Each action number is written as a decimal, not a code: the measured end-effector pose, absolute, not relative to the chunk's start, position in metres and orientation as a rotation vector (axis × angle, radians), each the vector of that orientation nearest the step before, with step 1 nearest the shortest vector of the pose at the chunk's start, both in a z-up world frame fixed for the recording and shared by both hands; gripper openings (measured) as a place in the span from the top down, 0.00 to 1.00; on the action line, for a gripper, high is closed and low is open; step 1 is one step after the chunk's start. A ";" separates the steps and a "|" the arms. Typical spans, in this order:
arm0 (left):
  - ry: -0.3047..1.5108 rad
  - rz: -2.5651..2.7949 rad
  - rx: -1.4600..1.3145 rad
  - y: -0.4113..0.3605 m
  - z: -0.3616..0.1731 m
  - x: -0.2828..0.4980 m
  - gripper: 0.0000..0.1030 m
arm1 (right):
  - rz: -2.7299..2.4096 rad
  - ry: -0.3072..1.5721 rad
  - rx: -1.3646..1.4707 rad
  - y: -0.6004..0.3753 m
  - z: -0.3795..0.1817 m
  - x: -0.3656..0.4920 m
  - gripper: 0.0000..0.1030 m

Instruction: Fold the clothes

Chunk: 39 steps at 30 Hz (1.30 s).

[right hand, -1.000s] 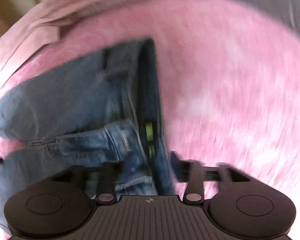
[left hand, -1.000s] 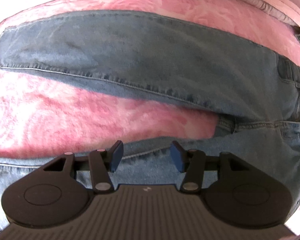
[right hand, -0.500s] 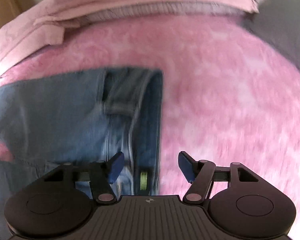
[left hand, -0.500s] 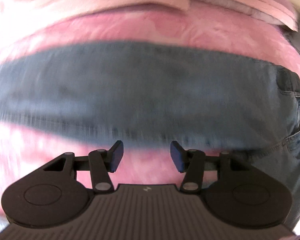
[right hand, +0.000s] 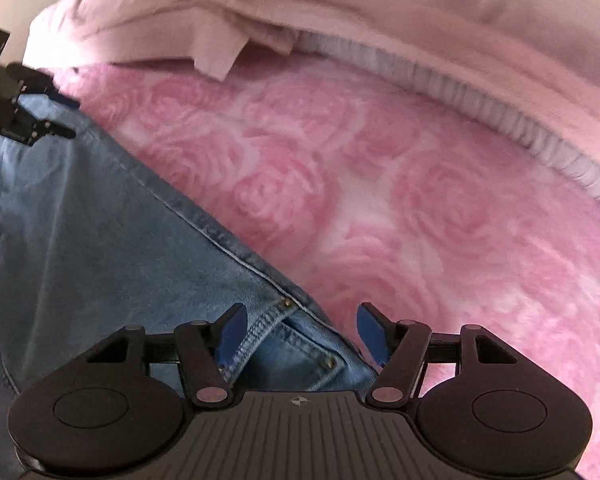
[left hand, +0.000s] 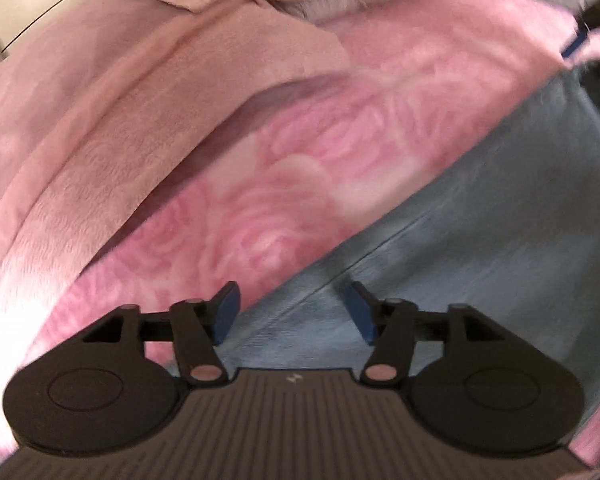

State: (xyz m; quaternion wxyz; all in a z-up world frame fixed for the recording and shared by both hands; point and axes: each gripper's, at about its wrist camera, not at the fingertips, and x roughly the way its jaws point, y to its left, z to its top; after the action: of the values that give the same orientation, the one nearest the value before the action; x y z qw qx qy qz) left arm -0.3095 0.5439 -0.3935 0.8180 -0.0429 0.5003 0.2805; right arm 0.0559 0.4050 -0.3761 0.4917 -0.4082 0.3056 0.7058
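A pair of blue jeans (right hand: pixel 100 240) lies flat on a pink plush blanket (right hand: pixel 380 220) embossed with a rose pattern, as two hand-held grippers hang over its far edge. Nearest the lens in the right wrist view, the right gripper (right hand: pixel 298 334) stands with its blue-padded jaws spread wide and nothing pinched between them; under the gap sits the pocket corner of the jeans, with double stitching and two small brass rivets (right hand: pixel 287 302). The only mark on either black, ribbed gripper body is a small round cross-hair emblem; no readable writing or brand label shows. In the left wrist view, the left gripper (left hand: pixel 294 312) has its jaws opening, the pads clear of the cloth, poised over a long seam where the denim edge meets the blanket; this picture is blurred, so the weave is soft. Farther off, the denim runs diagonally away from each camera. Only the right wrist view shows the left gripper (right hand: pixel 24 116) from outside, small at the far end of the jeans, while the left wrist view catches just a blue pad of the right gripper (left hand: pixel 576 42) at its upper right corner. Beyond lie a smooth, paler pink throw (left hand: pixel 120 120) and a ribbed grey-white edge (right hand: pixel 480 112) of bedding.
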 end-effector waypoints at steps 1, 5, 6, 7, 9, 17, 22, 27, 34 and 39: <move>1.072 0.575 -0.078 0.547 -0.397 -0.311 0.39 | 1.715 0.771 -1.002 0.409 -0.382 0.056 0.38; 1.083 0.502 -0.084 0.559 -0.407 -0.316 0.41 | 1.734 0.770 -1.058 0.406 -0.390 0.055 0.40; 1.085 0.478 -0.109 0.562 -0.407 -0.317 0.56 | 1.729 0.754 -1.066 0.404 -0.390 0.054 0.63; 1.084 0.452 -0.137 0.564 -0.407 -0.318 0.61 | 1.714 0.745 -1.072 0.403 -0.390 0.053 0.69; 1.095 0.429 -0.129 0.561 -0.405 -0.315 0.83 | 1.699 0.727 -1.062 0.397 -0.384 0.052 0.80; 1.019 0.573 0.053 0.481 -0.357 -0.343 0.97 | 1.640 0.454 -1.023 0.341 -0.321 0.010 0.86; 0.870 0.670 -0.077 0.386 -0.287 -0.407 0.97 | 1.622 0.305 -0.988 0.255 -0.258 -0.025 0.86; 0.838 0.727 -0.435 0.266 -0.278 -0.470 0.96 | 1.529 0.326 -1.121 0.152 -0.244 -0.077 0.85; 0.831 0.859 -0.952 0.195 -0.333 -0.522 0.83 | 1.253 0.704 -1.277 0.072 -0.308 -0.131 0.80; 0.707 1.006 -1.047 0.221 -0.329 -0.543 0.67 | 1.080 0.992 -0.677 0.065 -0.290 -0.096 0.40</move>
State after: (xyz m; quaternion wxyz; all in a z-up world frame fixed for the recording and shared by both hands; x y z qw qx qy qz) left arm -0.5431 0.2206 -0.3293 0.6914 -0.4683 0.3162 0.4502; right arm -0.0958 0.0649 -0.2897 0.6911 -0.3029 0.4438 0.4833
